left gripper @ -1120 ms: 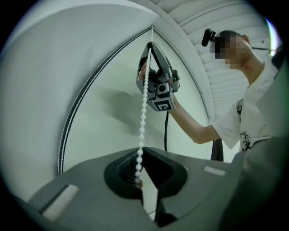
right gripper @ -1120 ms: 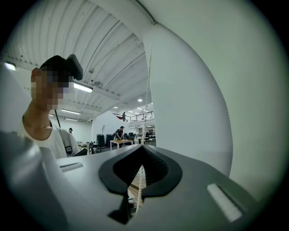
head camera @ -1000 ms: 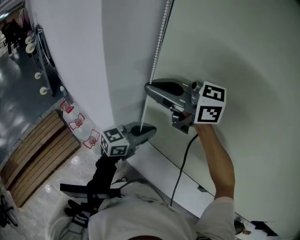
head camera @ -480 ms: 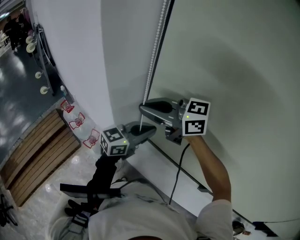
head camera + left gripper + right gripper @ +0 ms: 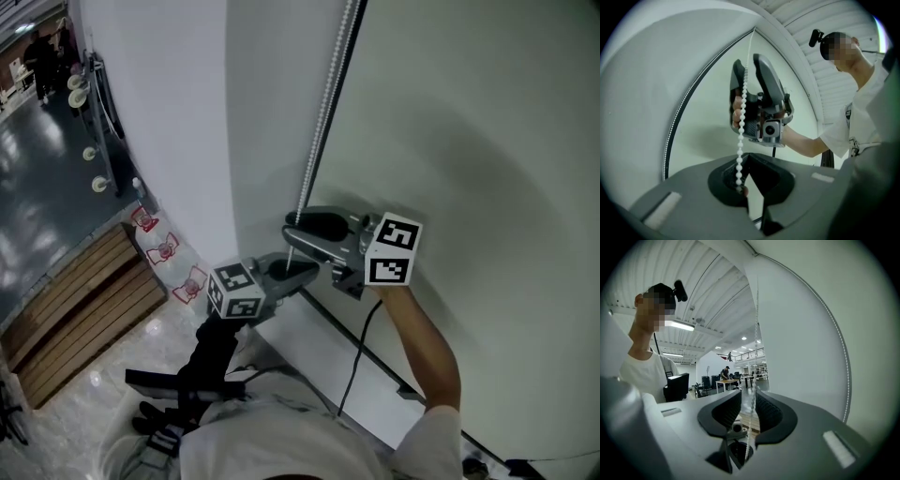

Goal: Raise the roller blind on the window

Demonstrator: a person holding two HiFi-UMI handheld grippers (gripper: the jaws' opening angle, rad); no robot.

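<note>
Roller blind (image 5: 469,141) hangs as a pale sheet just behind the right gripper (image 5: 292,230), with its bead chain (image 5: 323,112) dropping along the blind's edge. The right gripper's jaws have just been opening and stand apart, the chain running loose between them. Just below, the left gripper (image 5: 305,270) is closed on the same chain, apparently pinching its lowest visible beads.
</note>
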